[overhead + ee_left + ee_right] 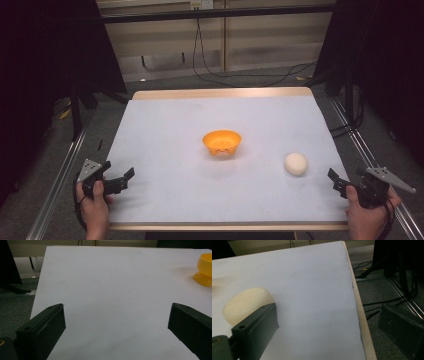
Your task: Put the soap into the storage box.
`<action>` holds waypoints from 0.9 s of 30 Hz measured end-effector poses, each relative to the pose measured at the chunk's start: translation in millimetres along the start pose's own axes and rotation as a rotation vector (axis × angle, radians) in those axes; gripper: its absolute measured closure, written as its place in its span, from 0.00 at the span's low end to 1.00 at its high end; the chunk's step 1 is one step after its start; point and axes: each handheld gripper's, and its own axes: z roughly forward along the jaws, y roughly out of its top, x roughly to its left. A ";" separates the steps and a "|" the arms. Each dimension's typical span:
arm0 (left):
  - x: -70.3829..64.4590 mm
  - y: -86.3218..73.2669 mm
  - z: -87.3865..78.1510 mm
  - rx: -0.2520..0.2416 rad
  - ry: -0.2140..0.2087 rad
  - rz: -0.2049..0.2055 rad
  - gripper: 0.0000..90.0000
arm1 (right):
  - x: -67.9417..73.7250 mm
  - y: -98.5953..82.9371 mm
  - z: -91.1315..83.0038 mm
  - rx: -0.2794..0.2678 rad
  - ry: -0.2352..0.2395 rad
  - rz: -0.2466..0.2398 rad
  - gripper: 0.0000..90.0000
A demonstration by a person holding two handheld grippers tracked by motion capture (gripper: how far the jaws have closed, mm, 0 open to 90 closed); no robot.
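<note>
high view: left tool (118, 179) sits at the near left corner of the white surface (175, 130), jaws wide, empty. orange bowl (221, 142) stands mid-surface. cream ball (296, 163) lies near the right tool (339, 181), jaws wide, empty.

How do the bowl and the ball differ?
The bowl is orange; the ball is cream-white. The bowl is an open, footed cup; the ball is a closed rounded lump. The bowl looks wider than the ball. The bowl stands mid-table; the ball lies nearer the right gripper. Both rest on the white table, untouched.
</note>
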 end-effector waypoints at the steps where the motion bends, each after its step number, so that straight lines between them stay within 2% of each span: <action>1: 0.0 0.0 -0.1 0.000 0.001 0.002 0.01 | 0.0 0.1 0.0 0.001 0.003 0.000 0.04; 5: -0.3 -0.2 -0.6 -0.002 0.000 0.007 0.01 | 1.6 0.8 1.0 0.014 -0.007 -0.008 0.07; 13: -0.5 -0.1 -0.4 -0.001 0.001 0.007 0.01 | 8.8 5.3 5.0 0.057 -0.037 -0.060 0.09; 15: -0.4 -0.1 -0.5 -0.001 0.000 0.007 0.01 | 10.0 7.4 6.7 0.075 -0.031 -0.075 0.09; 19: -0.8 -0.3 -0.8 -0.007 0.003 0.008 0.01 | 9.1 9.6 8.1 0.099 -0.010 -0.080 0.09; 24: -0.5 -0.3 -0.8 -0.006 0.000 0.007 0.01 | 9.4 14.9 12.7 0.156 0.026 -0.079 0.09; 27: -0.5 -0.2 -0.6 -0.004 0.000 0.010 0.01 | 10.8 16.7 14.6 0.181 0.043 -0.094 0.09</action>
